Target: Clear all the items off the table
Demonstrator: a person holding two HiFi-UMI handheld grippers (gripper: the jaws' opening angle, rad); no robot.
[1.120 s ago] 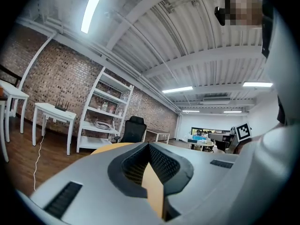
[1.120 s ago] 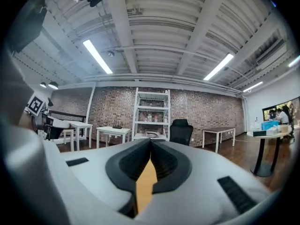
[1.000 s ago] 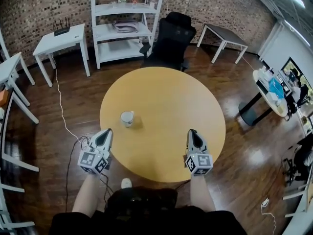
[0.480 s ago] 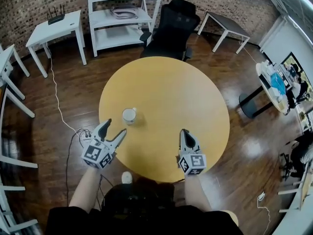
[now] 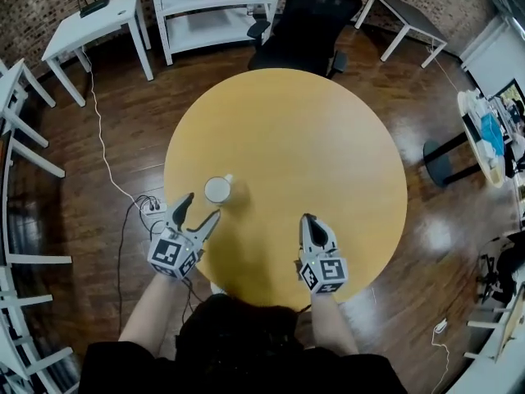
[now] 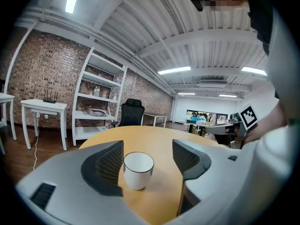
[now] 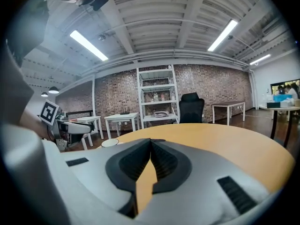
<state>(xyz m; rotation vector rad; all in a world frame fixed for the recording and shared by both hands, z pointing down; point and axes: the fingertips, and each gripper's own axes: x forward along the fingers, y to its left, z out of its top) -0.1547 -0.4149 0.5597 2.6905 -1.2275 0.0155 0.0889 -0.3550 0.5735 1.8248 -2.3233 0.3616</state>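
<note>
Left gripper view looks along the left gripper [image 6: 147, 156], whose jaws have just been opening and now stand apart. A white mug [image 6: 138, 170] with a thin dark rim stands upright just ahead of their gap, nearer the left jaw, untouched. To its right over the round table [image 5: 312, 138], the right gripper [image 7: 151, 142] is clenched on nothing.

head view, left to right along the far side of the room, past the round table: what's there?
white side table with a black router on it → white metal shelf unit → black office chair → dark-topped table with white legs
</note>
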